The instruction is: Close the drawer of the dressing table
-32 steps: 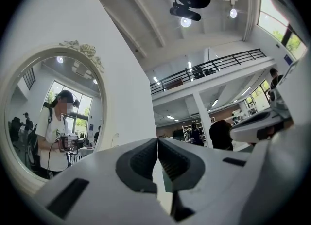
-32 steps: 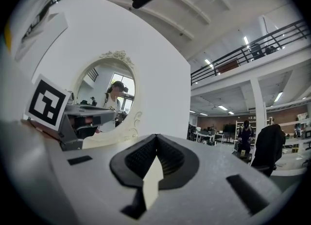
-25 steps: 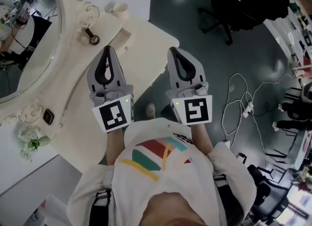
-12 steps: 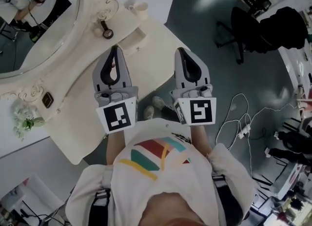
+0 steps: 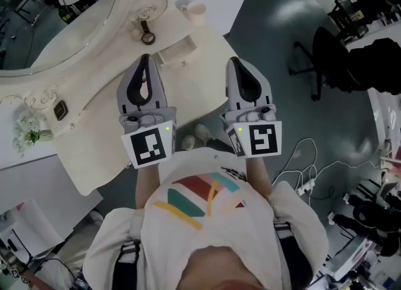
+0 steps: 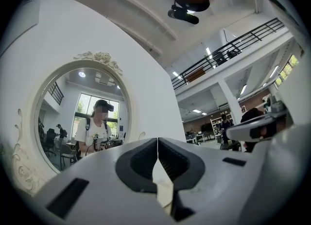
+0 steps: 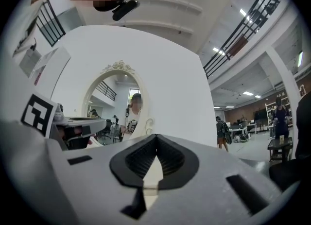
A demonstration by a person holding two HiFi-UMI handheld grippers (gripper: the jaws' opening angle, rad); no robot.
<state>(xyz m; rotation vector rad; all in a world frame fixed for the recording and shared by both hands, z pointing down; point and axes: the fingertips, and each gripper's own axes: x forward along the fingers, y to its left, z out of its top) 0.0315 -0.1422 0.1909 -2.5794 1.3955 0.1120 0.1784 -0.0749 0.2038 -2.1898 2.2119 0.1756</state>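
The cream dressing table point(image 5: 94, 145) with its oval mirror point(image 5: 56, 25) fills the upper left of the head view. A small drawer point(image 5: 177, 52) stands pulled out on its top, between my two grippers and a little beyond their tips. My left gripper point(image 5: 145, 57) hangs over the table top, jaws shut and empty. My right gripper point(image 5: 234, 60) is beside it at the table's right edge, also shut with nothing in it. In the left gripper view the left gripper point(image 6: 158, 139) faces the mirror point(image 6: 82, 122); the right gripper point(image 7: 156, 135) points at the white wall beside the mirror point(image 7: 114, 107).
On the table stand a cup point(image 5: 194, 12), a small round dark-rimmed object point(image 5: 145, 32), a dark square item point(image 5: 61, 110) and white flowers point(image 5: 28, 135). A black office chair point(image 5: 332, 63) and loose cables point(image 5: 301, 170) are on the floor at right.
The head view has swung: mirror and table have slid up and toward the frame's left, the chair down the right side. Both grippers stay shut, side by side; the right one shifted slightly right.
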